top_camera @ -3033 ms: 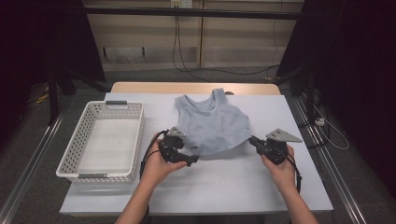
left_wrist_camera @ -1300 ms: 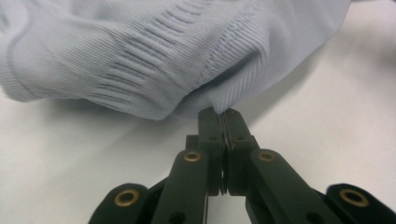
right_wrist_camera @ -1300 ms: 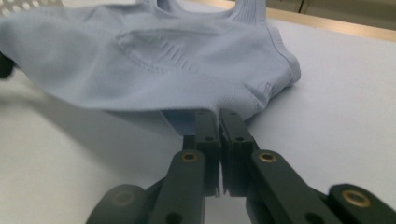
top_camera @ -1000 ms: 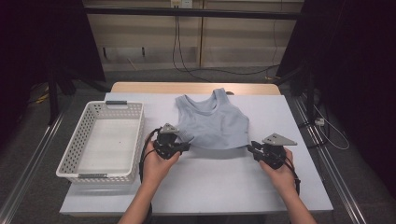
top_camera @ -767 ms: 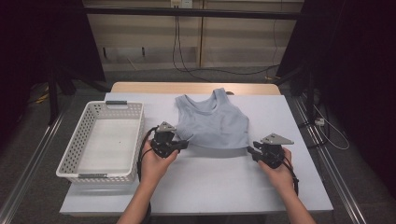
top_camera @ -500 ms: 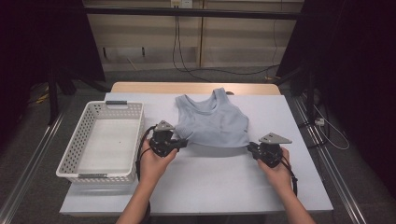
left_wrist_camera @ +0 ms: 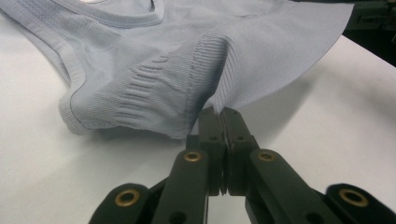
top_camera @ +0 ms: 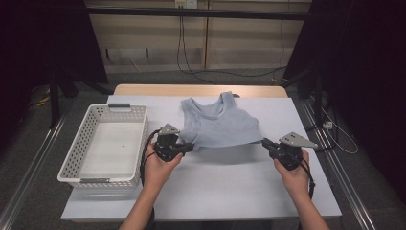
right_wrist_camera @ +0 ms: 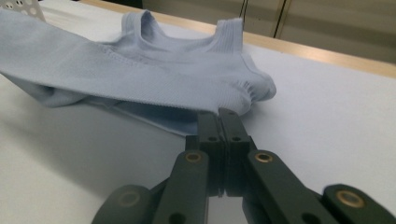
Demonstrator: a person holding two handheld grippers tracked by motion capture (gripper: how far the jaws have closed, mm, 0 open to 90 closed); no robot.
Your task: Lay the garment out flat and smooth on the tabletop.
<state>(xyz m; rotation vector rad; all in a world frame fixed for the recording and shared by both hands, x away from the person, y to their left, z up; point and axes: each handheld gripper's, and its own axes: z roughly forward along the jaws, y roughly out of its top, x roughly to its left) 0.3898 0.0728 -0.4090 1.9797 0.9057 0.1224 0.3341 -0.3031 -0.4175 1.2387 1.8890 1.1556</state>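
Note:
A pale blue tank top (top_camera: 218, 124) lies on the white table (top_camera: 215, 187) with its neck toward the far side. My left gripper (top_camera: 190, 146) is shut on the hem's left corner (left_wrist_camera: 219, 100), and the cloth rises off the table there. At the hem's right corner, my right gripper (top_camera: 265, 143) has just closed and is shut on the cloth (right_wrist_camera: 233, 100). The hem is stretched between the two grippers and lifted, casting a shadow on the table below it. The shoulder straps (right_wrist_camera: 144, 23) still rest flat on the table.
A white perforated basket (top_camera: 103, 143) stands empty at the table's left. A wooden strip (top_camera: 191, 90) runs along the table's far edge. Metal rails (top_camera: 335, 163) flank the table on both sides.
My right gripper has risen slightly with the hem's right corner, lifting that side off the table. The left gripper has kept its hold in place.

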